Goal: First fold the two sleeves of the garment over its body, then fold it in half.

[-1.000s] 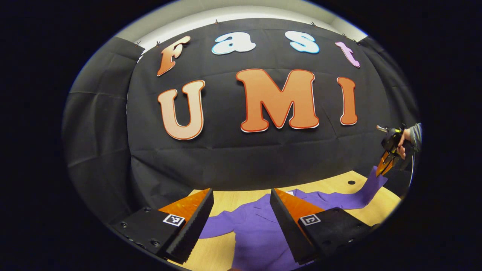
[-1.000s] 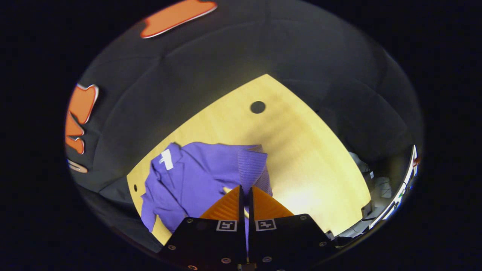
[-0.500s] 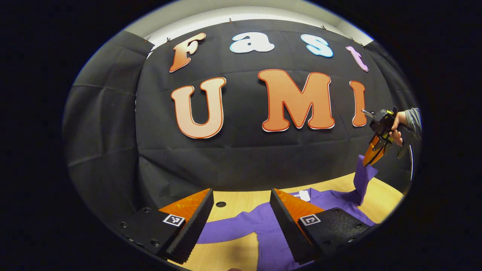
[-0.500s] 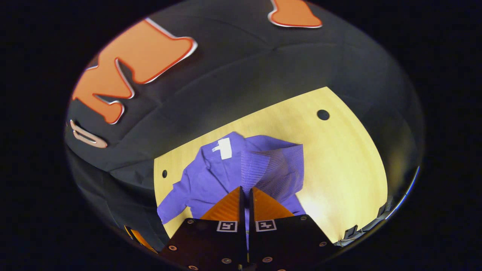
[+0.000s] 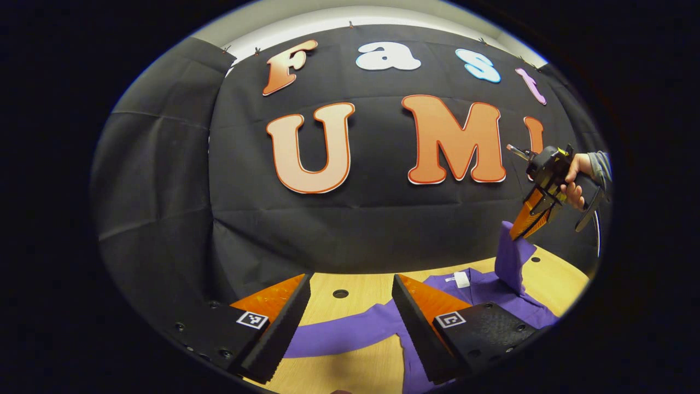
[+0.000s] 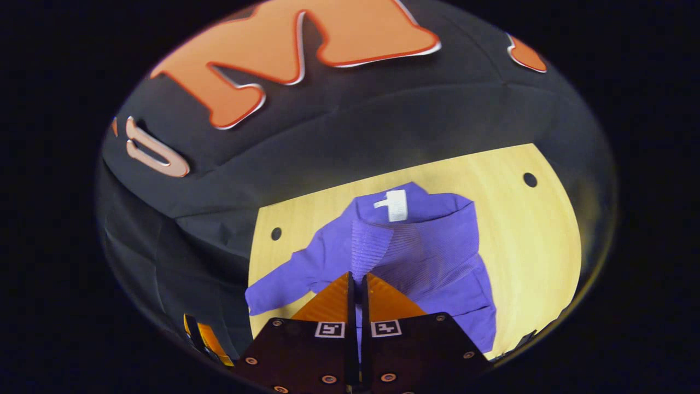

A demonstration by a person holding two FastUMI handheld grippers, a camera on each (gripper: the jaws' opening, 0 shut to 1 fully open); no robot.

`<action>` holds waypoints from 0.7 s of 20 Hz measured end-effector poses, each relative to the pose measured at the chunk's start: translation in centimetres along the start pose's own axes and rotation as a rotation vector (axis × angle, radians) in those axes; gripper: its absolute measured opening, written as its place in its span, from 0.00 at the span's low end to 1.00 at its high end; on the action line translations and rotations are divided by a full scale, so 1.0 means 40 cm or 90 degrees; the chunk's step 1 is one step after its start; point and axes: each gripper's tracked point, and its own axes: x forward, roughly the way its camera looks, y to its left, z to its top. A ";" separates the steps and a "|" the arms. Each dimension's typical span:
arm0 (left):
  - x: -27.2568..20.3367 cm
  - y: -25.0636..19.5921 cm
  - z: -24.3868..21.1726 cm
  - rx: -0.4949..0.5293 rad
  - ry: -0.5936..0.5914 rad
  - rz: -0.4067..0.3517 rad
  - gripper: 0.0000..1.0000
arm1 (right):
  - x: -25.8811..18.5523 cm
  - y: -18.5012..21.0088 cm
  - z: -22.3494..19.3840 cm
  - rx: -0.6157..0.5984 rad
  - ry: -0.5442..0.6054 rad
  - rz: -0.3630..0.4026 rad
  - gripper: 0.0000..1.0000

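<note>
A purple garment (image 6: 432,262) with a white neck tag (image 6: 395,204) lies on the wooden table (image 6: 536,241). My right gripper (image 6: 356,280) is shut on the ribbed cuff of one sleeve (image 6: 367,246), which it holds lifted above the garment's body. In the left gripper view that same right gripper (image 5: 519,234) hangs high at the right in a hand, with the sleeve (image 5: 511,262) drooping from it. My left gripper (image 5: 350,284) stands open above the near edge of the table. Below and between its fingers the other sleeve (image 5: 339,336) lies flat, stretched out to the left.
The table has round holes (image 5: 340,294) near its back edge (image 6: 529,179). The black cloth wall stands close behind the table. Bare wood lies to the right of the garment in the right gripper view. An orange piece (image 6: 205,336) shows at that view's lower left.
My right gripper has carried the sleeve cuff higher and inward over the garment's body. My left gripper has shifted left; its jaws stay open.
</note>
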 end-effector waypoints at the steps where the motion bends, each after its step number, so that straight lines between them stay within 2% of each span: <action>1: 0.000 0.012 -0.008 0.000 0.003 0.000 0.95 | 0.014 0.023 -0.015 -0.010 0.004 0.002 0.03; 9: 0.006 0.110 -0.059 -0.008 0.032 0.026 0.95 | 0.170 0.161 -0.127 -0.016 0.063 0.028 0.04; 14: 0.014 0.154 -0.097 -0.011 0.053 0.051 0.95 | 0.218 0.226 -0.154 -0.008 0.085 0.061 0.07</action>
